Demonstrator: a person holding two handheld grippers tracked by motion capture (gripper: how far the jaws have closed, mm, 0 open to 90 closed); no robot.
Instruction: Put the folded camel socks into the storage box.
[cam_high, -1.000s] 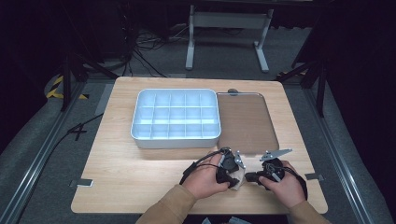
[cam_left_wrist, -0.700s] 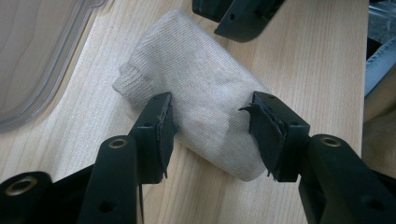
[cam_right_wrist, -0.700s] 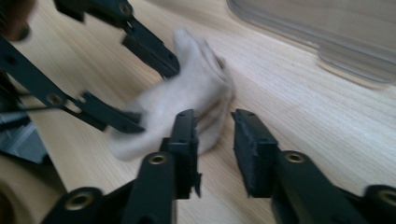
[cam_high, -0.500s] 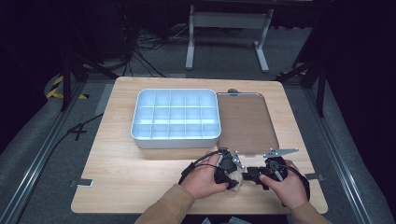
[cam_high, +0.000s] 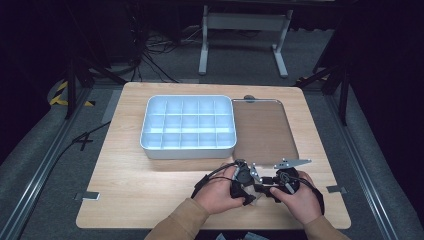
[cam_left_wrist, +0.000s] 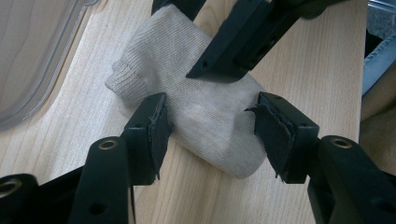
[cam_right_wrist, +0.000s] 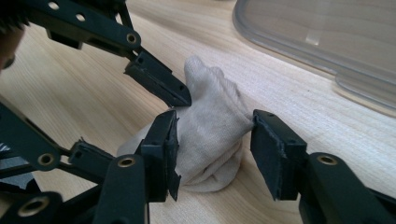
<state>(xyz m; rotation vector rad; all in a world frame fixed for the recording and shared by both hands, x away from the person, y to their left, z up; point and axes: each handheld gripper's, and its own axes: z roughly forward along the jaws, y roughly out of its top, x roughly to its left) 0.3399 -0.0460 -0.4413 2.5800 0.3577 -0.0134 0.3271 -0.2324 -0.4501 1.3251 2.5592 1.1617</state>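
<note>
Both hands have drawn closer together — left tongs (cam_left_wrist: 210, 133) and right tongs (cam_right_wrist: 212, 149) spread around the soft, light sock (cam_left_wrist: 196, 98); grip mid-body.

The table (cam_high: 150, 200) is lit brightly from above amid dark surroundings, with soft close-up focus.

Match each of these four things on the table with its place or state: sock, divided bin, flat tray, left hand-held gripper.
Things:
1. sock
2. divided bin
3. flat tray
4. left hand-held gripper

Places or states:
A. at the far right of the table, beside the bin
B. jaws apart, one on each side of the sock
C. rolled up, lying on the wood at the near edge
D. pale, with empty compartments

Pairs: 1-C, 2-D, 3-A, 4-B
</note>
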